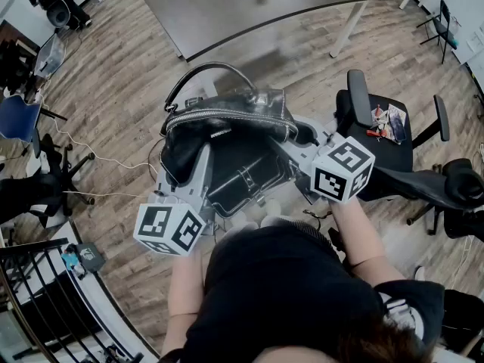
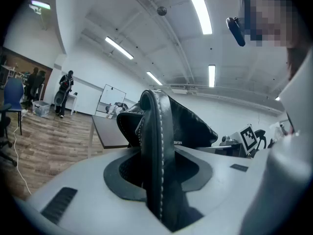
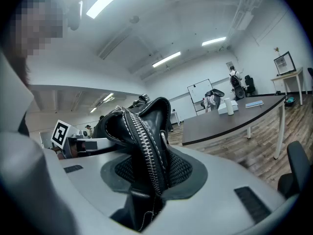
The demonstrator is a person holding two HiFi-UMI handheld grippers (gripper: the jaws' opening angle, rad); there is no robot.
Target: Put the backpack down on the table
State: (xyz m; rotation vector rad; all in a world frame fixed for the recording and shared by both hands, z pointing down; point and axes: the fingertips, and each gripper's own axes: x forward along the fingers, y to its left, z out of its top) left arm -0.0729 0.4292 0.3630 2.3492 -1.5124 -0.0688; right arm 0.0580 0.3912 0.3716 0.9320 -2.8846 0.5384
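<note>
A black leather backpack [image 1: 227,142] with a loop handle hangs in the air over the wooden floor, held between both grippers and well short of the table. My left gripper [image 1: 198,163] is shut on its left side, with a stitched leather edge [image 2: 157,151] pinched between the jaws. On the bag's right side my right gripper [image 1: 296,136] is shut on the zipper edge [image 3: 145,165]. The dark grey table [image 1: 249,6] stands ahead of me, beyond the bag, and also shows as the table [image 3: 230,124] in the right gripper view.
A black office chair [image 1: 393,138] with small items on its seat stands close at my right. More chairs [image 1: 30,180] and cables are on the left, and a railing [image 1: 38,293] at lower left. People [image 2: 63,94] stand far off by a whiteboard.
</note>
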